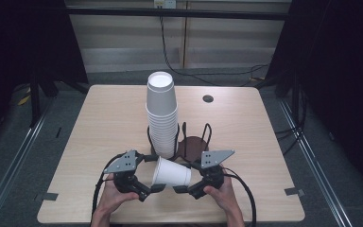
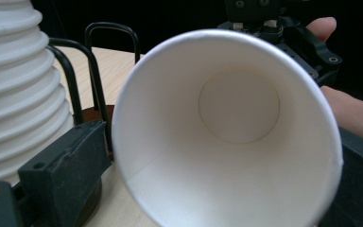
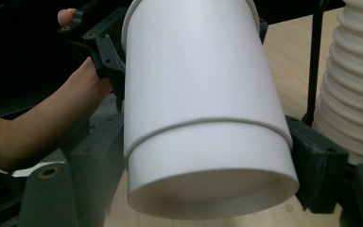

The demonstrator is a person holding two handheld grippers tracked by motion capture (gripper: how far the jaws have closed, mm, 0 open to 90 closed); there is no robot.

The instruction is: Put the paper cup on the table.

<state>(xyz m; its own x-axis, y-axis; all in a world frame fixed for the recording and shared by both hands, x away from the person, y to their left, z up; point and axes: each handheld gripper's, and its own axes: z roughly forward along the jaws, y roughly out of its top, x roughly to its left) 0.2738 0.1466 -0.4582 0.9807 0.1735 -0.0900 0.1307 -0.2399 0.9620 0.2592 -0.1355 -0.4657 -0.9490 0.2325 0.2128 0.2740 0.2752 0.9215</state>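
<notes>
Lying sideways between both grippers, paper cup (image 1: 171,173), right gripper (image 1: 183,189) clamping its base, left gripper (image 1: 157,188) gripping its rim

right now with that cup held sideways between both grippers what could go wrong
1. The right gripper grips what look like two nested cups, a rim line crossing the wall. Pulling may bring both along.
2. The left gripper sits at the wide mouth; squeezing could dent the thin paper.
3. The tall cup stack in its wire holder stands close behind; an elbow swing might topple it.
</notes>
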